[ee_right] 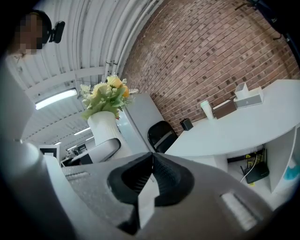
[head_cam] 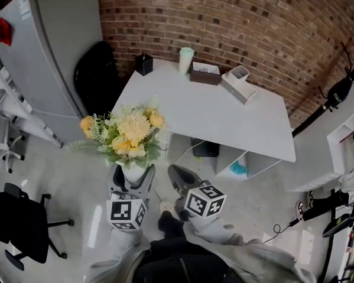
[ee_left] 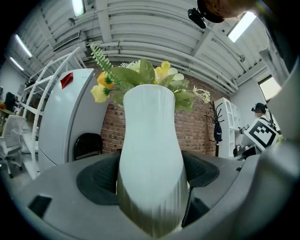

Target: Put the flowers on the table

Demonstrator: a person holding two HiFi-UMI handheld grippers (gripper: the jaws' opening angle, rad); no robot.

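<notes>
A white vase of yellow flowers stands upright between the pads of my left gripper, which is shut on it, over the floor short of the near left corner of the white table. In the left gripper view the vase fills the middle, with the flowers above it. My right gripper hangs just right of the vase and touches nothing. Its jaws meet at the tips. The right gripper view shows the vase to the left and the table to the right.
Along the table's far edge stand a black pen cup, a pale cup, a brown box and a white box. A black chair and a grey cabinet stand at the left. Another black chair is nearer.
</notes>
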